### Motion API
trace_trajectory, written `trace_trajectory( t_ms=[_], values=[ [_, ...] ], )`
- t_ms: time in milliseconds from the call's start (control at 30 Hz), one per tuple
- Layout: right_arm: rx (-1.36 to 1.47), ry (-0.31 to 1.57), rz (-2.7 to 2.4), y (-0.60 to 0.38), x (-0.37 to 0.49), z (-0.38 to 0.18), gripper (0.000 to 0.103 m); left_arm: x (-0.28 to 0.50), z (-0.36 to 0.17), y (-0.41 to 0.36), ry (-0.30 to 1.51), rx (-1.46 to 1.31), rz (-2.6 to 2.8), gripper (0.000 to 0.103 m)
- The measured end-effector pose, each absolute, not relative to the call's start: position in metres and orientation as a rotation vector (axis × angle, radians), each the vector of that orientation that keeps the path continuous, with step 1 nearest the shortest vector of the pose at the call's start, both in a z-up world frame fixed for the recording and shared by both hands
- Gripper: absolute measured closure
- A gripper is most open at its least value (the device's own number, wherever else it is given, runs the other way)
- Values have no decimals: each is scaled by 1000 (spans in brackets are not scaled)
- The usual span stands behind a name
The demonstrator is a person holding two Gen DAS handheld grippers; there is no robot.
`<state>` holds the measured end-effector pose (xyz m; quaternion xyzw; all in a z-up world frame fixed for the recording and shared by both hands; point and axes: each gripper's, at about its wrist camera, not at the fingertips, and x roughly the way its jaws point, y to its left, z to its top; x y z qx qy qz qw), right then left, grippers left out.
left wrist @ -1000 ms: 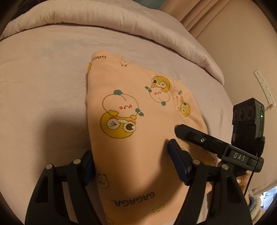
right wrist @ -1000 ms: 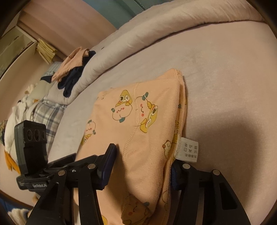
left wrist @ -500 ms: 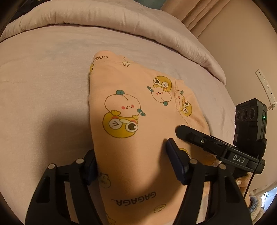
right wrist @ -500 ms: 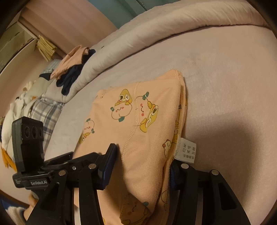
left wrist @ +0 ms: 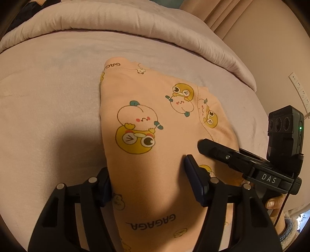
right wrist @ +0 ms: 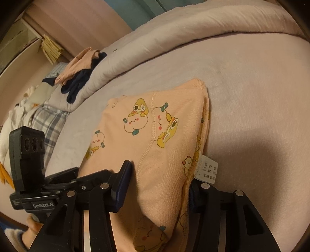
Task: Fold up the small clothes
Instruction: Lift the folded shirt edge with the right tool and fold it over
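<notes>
On my left, the left gripper (left wrist: 148, 183) has its fingers spread wide, the folded peach garment (left wrist: 155, 155) on the bed (left wrist: 48, 97) bulging between them. On my right, the right gripper (right wrist: 158, 186) likewise straddles the garment's near edge, fingers parted, unclenched.

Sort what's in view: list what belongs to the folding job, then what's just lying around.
Job:
peach cartoon-print garment, folded on the bed sheet
left gripper, open, astride it
right gripper, open, astride it

Lying about:
rolled duvet
pile of clothes
plaid fabric
power strip
</notes>
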<state>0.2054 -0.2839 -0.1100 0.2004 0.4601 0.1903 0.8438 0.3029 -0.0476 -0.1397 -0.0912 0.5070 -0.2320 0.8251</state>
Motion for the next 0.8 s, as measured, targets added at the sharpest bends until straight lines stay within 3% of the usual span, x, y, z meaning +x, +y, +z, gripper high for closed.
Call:
trace_trajectory(
  t_ms=[800],
  values=[
    [315, 935, 316, -263, 198, -102, 70, 303, -139, -48, 1085, -178, -463, 51]
  ],
)
